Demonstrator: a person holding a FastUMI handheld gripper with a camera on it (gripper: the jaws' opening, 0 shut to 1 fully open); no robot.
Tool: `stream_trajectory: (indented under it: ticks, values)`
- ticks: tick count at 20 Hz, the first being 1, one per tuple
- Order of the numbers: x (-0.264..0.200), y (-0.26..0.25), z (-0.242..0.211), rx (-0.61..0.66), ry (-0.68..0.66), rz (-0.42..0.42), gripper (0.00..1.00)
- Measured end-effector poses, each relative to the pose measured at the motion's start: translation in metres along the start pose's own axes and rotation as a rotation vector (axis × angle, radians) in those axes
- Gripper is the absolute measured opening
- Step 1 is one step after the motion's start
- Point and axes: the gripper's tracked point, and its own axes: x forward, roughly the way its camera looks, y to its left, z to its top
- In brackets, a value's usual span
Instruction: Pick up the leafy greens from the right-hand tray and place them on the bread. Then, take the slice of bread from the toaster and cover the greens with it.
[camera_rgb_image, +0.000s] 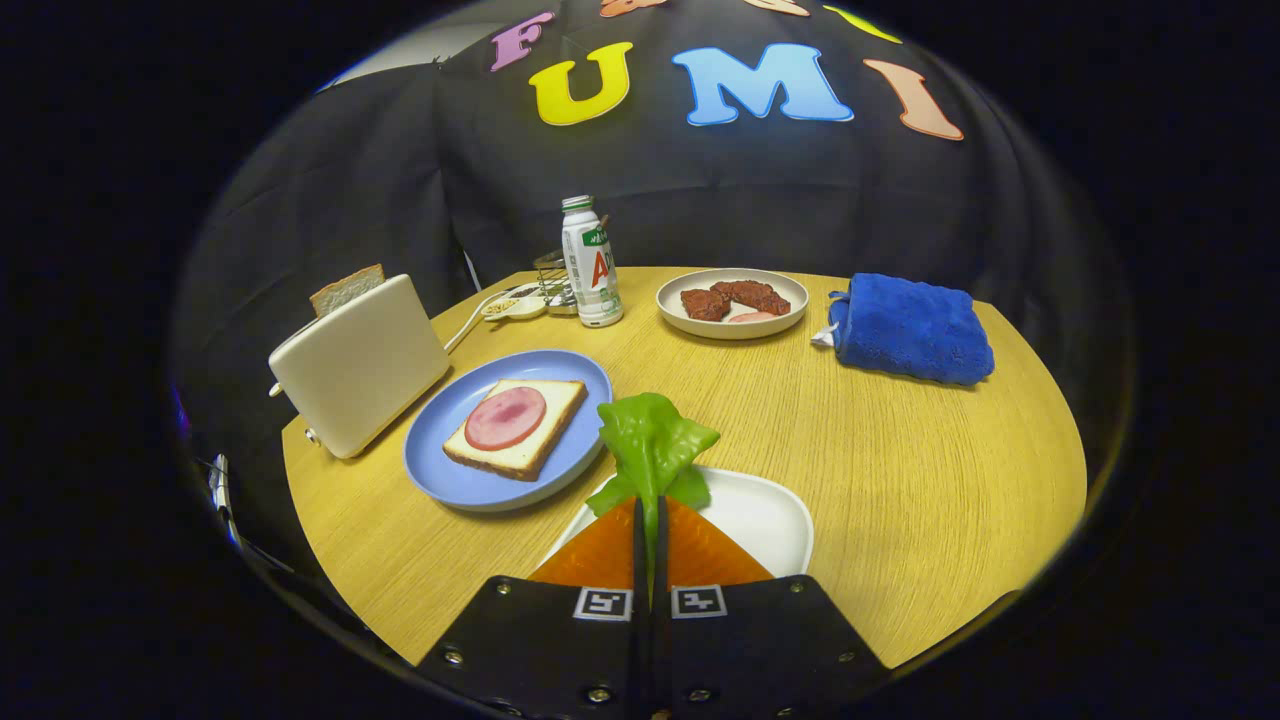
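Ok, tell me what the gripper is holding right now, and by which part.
The gripper is shut on the green leafy lettuce piece, both fingers pinching its lower stem end; the leaf sticks up ahead of them, above the white tray.

A round wooden table (900, 480) spreads out ahead of me, its pale yellow top marked with fine straight grain. Light falls evenly across it, brightest toward the right edge. Behind the far edge hangs a black cloth wall (720, 200), creased in long soft folds and draped down past the table. At the far left corner of that cloth a pale strip of another wall (425, 45) peeks out. Below the table's left edge everything drops into darkness.
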Motion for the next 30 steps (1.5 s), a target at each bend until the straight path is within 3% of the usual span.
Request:
stream_trajectory:
  ticks: [8, 15, 22, 24, 28, 30]
  values:
    - [0.013, 0.064, 0.046, -0.081, -0.055, 0.082, 0.00]
    - [0.044, 0.110, 0.055, -0.122, -0.038, 0.115, 0.00]
    - [0.071, 0.114, 0.054, -0.114, -0.015, 0.071, 0.01]
    - [0.074, 0.116, 0.054, -0.124, -0.020, 0.062, 0.09]
    - [0.073, 0.121, 0.060, -0.144, -0.038, 0.056, 0.15]
    - [0.072, 0.123, 0.063, -0.146, -0.049, 0.052, 0.26]
